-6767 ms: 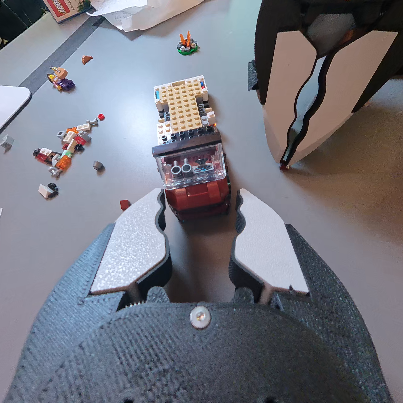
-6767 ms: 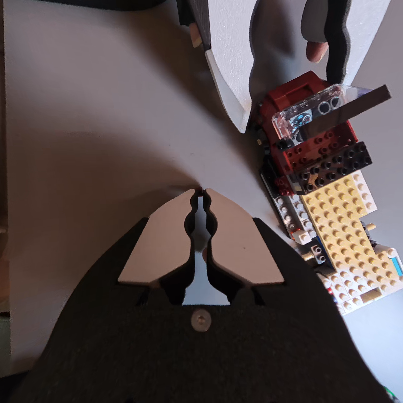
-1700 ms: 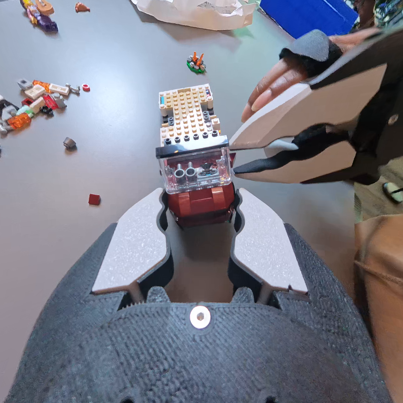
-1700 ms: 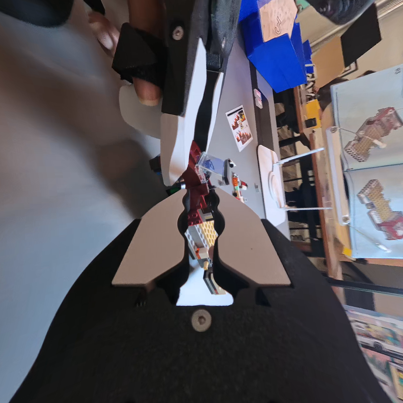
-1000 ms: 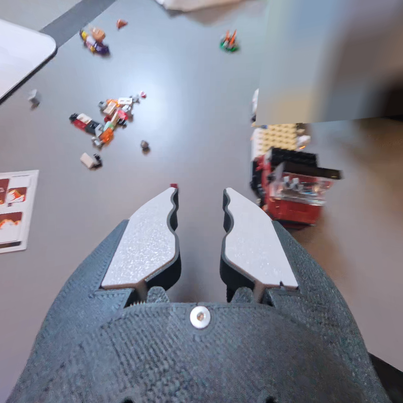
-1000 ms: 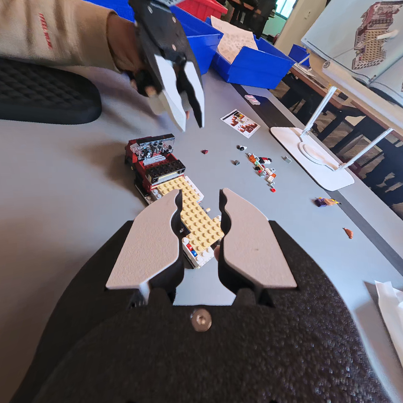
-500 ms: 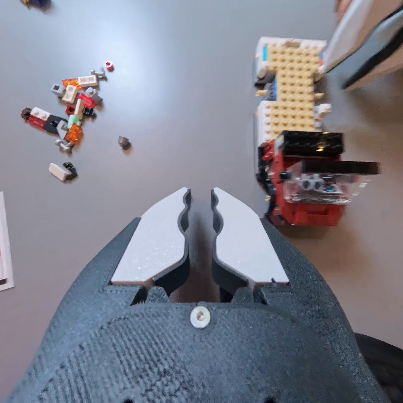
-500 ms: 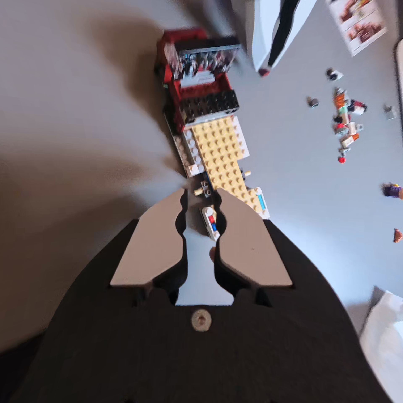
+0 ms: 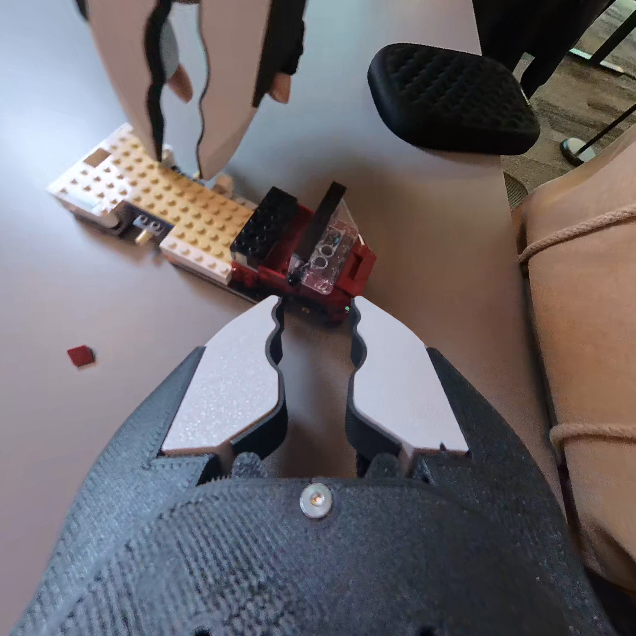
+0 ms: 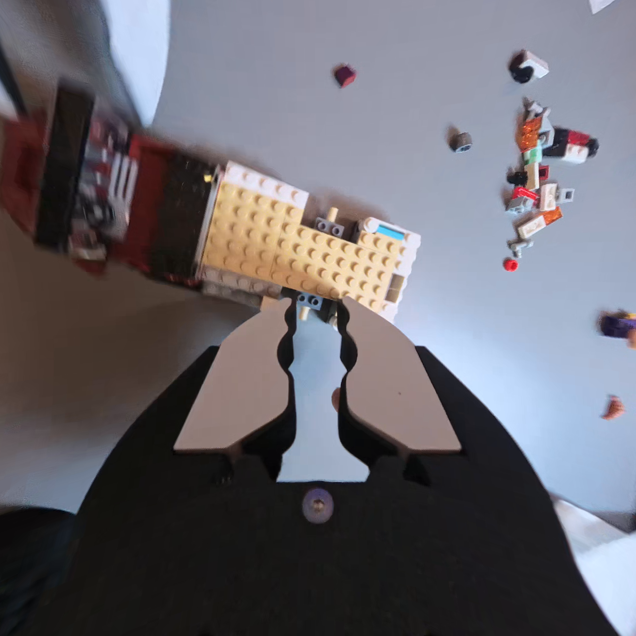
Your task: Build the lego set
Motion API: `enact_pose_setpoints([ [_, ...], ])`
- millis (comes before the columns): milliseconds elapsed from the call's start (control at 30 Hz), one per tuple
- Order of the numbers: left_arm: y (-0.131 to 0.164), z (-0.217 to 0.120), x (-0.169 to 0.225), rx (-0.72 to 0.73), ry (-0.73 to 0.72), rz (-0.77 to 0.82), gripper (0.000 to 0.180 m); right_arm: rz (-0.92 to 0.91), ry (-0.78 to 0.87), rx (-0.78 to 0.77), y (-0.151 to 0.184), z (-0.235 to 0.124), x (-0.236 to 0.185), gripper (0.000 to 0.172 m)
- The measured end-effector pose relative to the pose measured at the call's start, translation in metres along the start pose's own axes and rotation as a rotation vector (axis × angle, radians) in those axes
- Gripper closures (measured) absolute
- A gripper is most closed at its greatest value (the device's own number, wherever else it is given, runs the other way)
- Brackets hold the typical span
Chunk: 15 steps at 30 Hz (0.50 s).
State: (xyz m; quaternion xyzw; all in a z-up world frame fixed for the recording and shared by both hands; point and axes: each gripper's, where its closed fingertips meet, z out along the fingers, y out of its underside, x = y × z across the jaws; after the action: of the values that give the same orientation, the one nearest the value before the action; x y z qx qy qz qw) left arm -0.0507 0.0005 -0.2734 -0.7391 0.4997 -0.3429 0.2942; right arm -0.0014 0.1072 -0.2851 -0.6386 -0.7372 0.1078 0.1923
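Grey table (image 9: 103, 292): left gripper (image 9: 316, 303) jaws apart at brick truck (image 9: 213, 220) cab; right gripper (image 10: 316, 303) jaws apart, unloaded.

Open grey table (image 9: 103, 292) left of brick truck (image 9: 220, 223); black chair armrest (image 9: 451, 99) crowding the right side.
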Motion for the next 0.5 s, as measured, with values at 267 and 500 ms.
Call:
enact_pose_setpoints([
  [267,-0.023,0.034,0.024,0.063,-0.013,0.088,0.14,0.737,-0.221,0.014,-0.018,-0.001,-0.013,0.101],
  [500,-0.033,0.016,0.028,0.16,-0.022,0.151,0.141,0.719,-0.125,-0.191,-0.023,0.02,-0.016,0.101],
])
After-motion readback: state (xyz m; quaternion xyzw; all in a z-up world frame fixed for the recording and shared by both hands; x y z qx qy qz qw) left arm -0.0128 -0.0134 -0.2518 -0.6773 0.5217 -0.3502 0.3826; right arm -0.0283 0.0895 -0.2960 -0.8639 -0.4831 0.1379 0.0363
